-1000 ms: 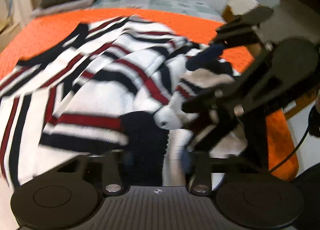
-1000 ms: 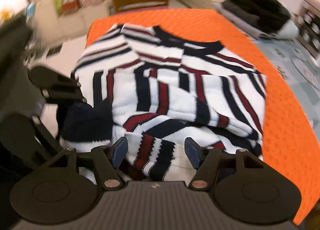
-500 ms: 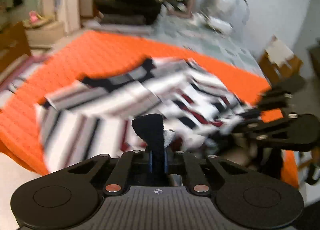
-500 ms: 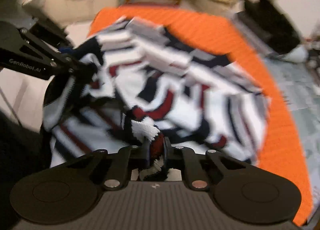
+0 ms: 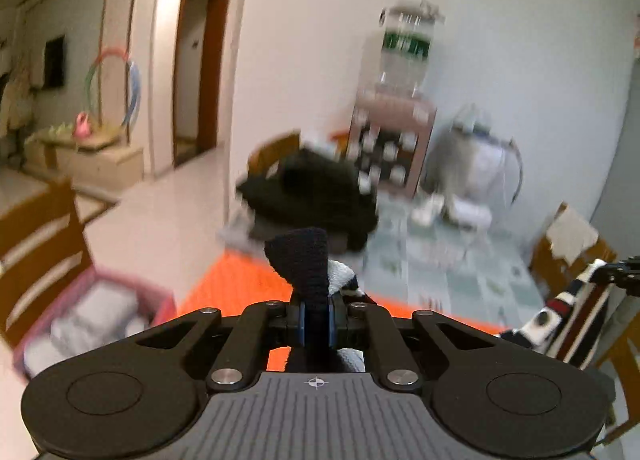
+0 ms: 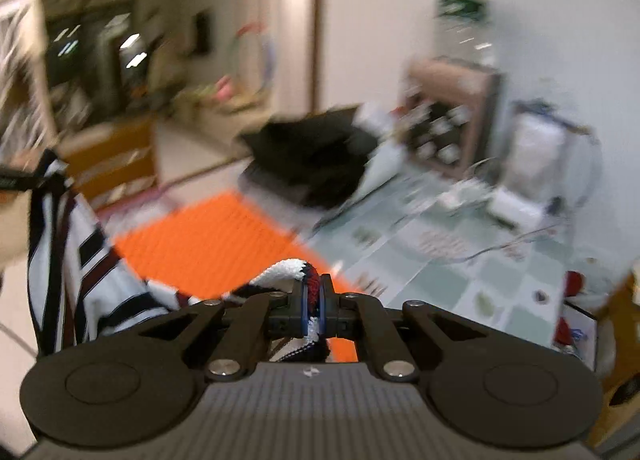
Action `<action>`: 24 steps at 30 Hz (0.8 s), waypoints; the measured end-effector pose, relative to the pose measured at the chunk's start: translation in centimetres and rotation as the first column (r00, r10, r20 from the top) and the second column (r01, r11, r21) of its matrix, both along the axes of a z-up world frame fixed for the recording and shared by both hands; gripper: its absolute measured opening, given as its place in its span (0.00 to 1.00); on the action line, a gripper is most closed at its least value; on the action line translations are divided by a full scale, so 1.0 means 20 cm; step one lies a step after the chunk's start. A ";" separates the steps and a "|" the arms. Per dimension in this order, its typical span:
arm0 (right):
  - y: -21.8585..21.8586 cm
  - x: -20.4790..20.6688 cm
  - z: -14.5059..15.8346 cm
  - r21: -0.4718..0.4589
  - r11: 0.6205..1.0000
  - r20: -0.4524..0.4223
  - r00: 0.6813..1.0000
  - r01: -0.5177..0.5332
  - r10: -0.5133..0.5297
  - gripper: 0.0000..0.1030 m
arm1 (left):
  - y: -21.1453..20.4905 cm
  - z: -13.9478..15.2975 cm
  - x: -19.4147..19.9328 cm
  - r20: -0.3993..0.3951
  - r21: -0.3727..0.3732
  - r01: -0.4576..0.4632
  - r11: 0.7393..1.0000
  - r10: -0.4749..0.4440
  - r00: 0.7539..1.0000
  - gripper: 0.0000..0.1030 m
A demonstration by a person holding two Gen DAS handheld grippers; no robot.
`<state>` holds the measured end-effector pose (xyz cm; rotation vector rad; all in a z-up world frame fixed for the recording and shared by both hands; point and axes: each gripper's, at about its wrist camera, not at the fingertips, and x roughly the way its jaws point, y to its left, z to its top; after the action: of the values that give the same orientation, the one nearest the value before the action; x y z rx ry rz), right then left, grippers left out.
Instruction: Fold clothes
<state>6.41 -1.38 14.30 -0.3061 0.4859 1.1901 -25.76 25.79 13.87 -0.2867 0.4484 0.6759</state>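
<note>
The left gripper (image 5: 316,320) is clamped tight, its two blue-padded fingers pressed together on a dark navy ribbed fold of the striped sweater (image 5: 308,272), which sticks up above the fingertips with a bit of white knit just behind it. The right gripper (image 6: 314,310) is likewise squeezed closed, pinching a bunched edge of the same sweater (image 6: 296,268), white, red and navy knit, with no gap visible between the pads. Taking the orange mat (image 6: 208,232) as the landmark, both grippers are raised above its near edge, and the sweater hangs between them, clear of the mat's far half. In the right wrist view the garment's body drapes down at the left of the mat, its far upper corner held up where the other gripper's dark tip shows at the frame edge; in the left wrist view a striped part of it hangs at the right of the mat, under the right gripper's black linkage (image 5: 624,272). Beyond the mat's far edge lies a pile of black clothing (image 5: 316,196), blurred, on a pale patterned tablecloth (image 6: 460,260). Left of the mat in the left wrist view sits a pink basket (image 5: 100,312) holding pale cloth.
</note>
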 end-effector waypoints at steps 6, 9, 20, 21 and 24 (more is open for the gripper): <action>-0.07 0.17 0.36 0.141 0.964 0.055 0.970 0.225 -0.235 0.06 | 0.27 0.35 0.06 0.086 0.123 0.059 0.991 -0.069 0.994 0.12; -0.14 0.20 0.51 0.202 0.926 0.075 0.937 0.320 -0.340 0.06 | 0.39 0.50 0.05 0.134 0.160 0.077 0.984 -0.099 0.986 0.12; -0.39 -0.05 0.53 0.205 0.821 0.038 0.834 0.533 -0.550 0.06 | 0.70 0.35 -0.15 0.128 -0.015 0.115 0.993 -0.112 0.985 0.12; -0.41 -0.08 0.47 0.179 0.818 0.020 0.829 0.547 -0.559 0.06 | 0.72 0.32 -0.18 0.124 -0.038 0.117 0.992 -0.112 0.986 0.12; -0.43 -0.17 0.25 0.084 0.795 -0.027 0.798 0.601 -0.601 0.06 | 0.77 0.10 -0.23 0.048 -0.119 0.095 0.988 -0.090 0.995 0.12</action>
<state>3.09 -10.06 19.30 -0.0583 0.4800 0.5791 -30.35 41.12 15.79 -0.3919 0.4601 0.5522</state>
